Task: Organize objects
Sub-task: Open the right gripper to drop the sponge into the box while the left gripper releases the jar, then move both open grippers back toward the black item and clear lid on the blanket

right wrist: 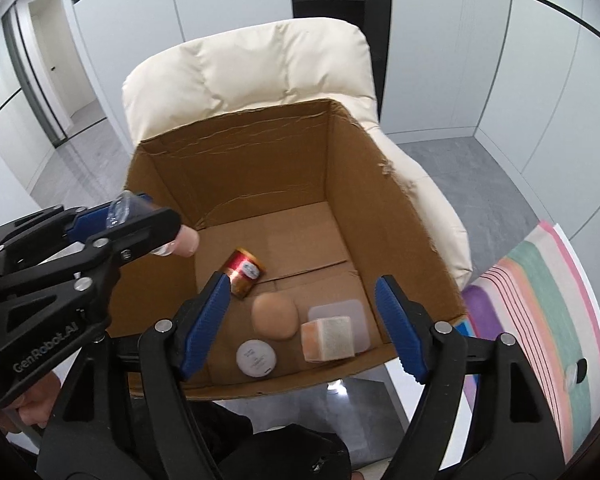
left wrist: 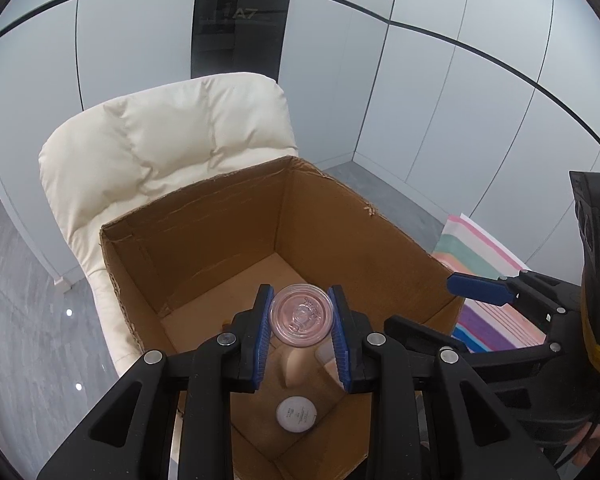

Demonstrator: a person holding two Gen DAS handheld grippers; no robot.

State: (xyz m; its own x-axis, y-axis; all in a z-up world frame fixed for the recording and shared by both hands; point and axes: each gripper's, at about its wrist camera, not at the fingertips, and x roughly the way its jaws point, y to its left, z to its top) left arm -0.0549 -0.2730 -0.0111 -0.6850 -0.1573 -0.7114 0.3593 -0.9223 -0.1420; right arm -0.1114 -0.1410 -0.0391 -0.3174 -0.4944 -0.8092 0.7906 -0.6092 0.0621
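Over the cardboard box (left wrist: 228, 216), the left wrist view shows the left gripper (left wrist: 302, 316) clamped on a clear pink-tinted bottle (left wrist: 301, 315), base-on between the blue pads, presumably poised for dropping in; from the right wrist view, the right gripper (right wrist: 302, 316) hangs wide and empty above the egg-shaped sponge (right wrist: 275, 316); the bottle's far end looks pinkish, though blurred.

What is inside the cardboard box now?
In the cardboard box: red can, tan egg-shaped thing, white round jar, orange block on a clear lid. The near left corner is hidden.
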